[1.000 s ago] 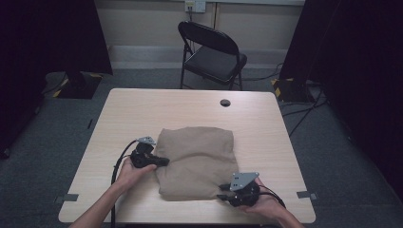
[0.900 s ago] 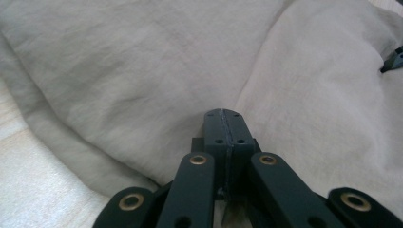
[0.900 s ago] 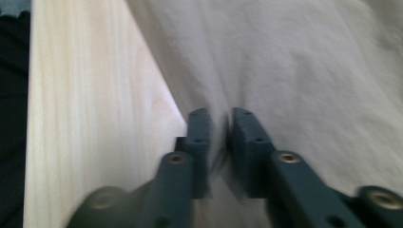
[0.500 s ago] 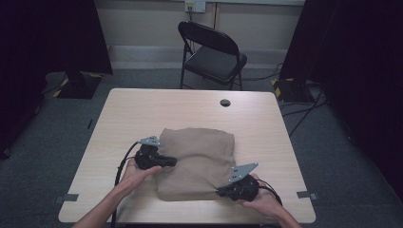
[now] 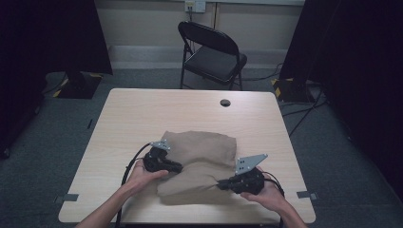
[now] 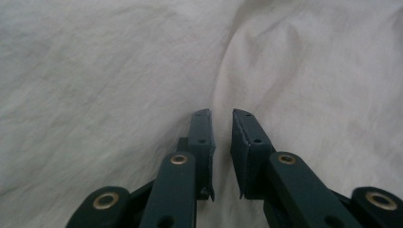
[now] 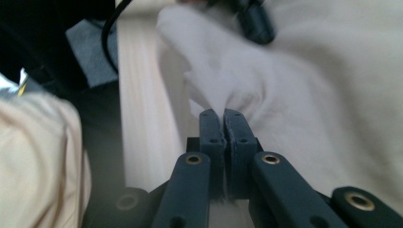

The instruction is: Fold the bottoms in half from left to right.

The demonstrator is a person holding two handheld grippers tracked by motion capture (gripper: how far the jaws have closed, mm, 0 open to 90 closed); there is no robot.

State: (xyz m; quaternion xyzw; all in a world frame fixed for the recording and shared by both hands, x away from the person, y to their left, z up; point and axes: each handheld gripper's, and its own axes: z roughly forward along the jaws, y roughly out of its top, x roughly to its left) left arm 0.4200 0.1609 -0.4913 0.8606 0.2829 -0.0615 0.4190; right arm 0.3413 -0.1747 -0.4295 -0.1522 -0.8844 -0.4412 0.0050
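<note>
A tan cloth (image 5: 204,154) lies bunched on the near half of the wooden table (image 5: 157,114). My left gripper (image 5: 178,167) is at the cloth's left edge. In the left gripper view its jaws stand a narrow gap apart, pinching a fold of the cloth (image 6: 119,71) that creases away from the left gripper (image 6: 221,114). My right gripper (image 5: 222,183) is at the cloth's near right corner. The right gripper (image 7: 222,113) is shut on a gathered edge of the cloth (image 7: 228,71), which rises from its tips.
A black folding chair (image 5: 214,50) stands beyond the table's far edge. A round cable hole (image 5: 225,102) sits near the far edge. The far half of the table is bare wood. Dark curtains flank the room. The near table edge and the person's lap (image 7: 33,166) show in the right gripper view.
Both grippers have moved inward toward each other. The cloth has gone from a flat square to a bunched shape, its left edge and near right corner drawn in.
</note>
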